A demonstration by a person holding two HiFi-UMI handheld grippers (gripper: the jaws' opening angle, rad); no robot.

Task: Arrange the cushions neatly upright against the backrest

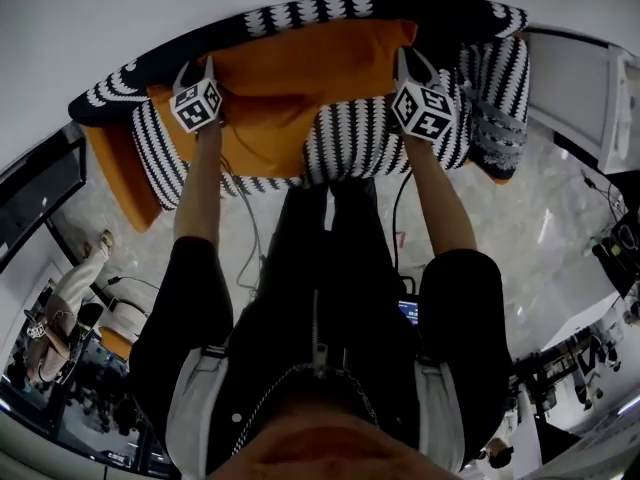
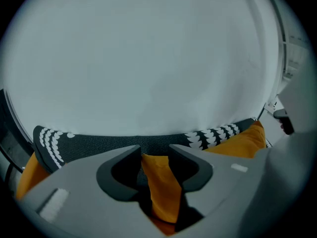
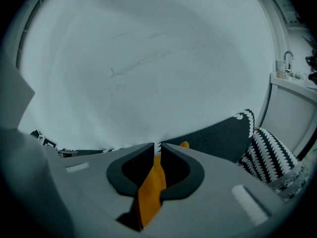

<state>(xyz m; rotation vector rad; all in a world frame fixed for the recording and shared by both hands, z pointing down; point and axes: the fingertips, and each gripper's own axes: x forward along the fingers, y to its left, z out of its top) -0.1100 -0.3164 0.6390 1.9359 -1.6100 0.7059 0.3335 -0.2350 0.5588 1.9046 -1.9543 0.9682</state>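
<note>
striped cushion (image 1: pixel 360 140) nearest on sofa seat, left gripper (image 1: pixel 198 68) at 10 o'clock, jaws apart around orange cushion (image 1: pixel 300 68) top edge, right gripper (image 1: pixel 413 60) at 2 o'clock pinching same edge, cushion upright against sofa backrest (image 1: pixel 300 13) at 12 o'clock

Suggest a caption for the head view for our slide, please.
Left gripper and right gripper at top corners of the orange cushion, against the black-and-white backrest.

The left claw (image 2: pixel 155 150) stands open, a fold of the orange cushion (image 2: pixel 162 192) hanging loose between its jaws, before the dark patterned backrest (image 2: pixel 89 144).
</note>
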